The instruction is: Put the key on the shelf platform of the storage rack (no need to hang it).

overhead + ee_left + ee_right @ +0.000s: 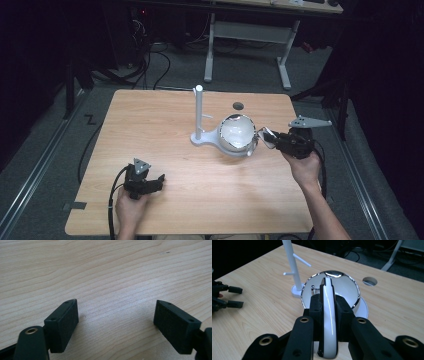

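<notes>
Wooden table (165, 125): one cup (238, 134), two grippers.

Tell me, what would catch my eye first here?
Probably the shiny white cup with a chrome rim, near the middle of the wooden table; the right gripper clamps its white handle. Beside it stands a white peg stand. The left gripper rests open near the front edge.

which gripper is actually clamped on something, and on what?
The right gripper: its jaws are shut on the white handle of the mug. The left gripper stands open over bare table, nothing between its jaws.
</notes>
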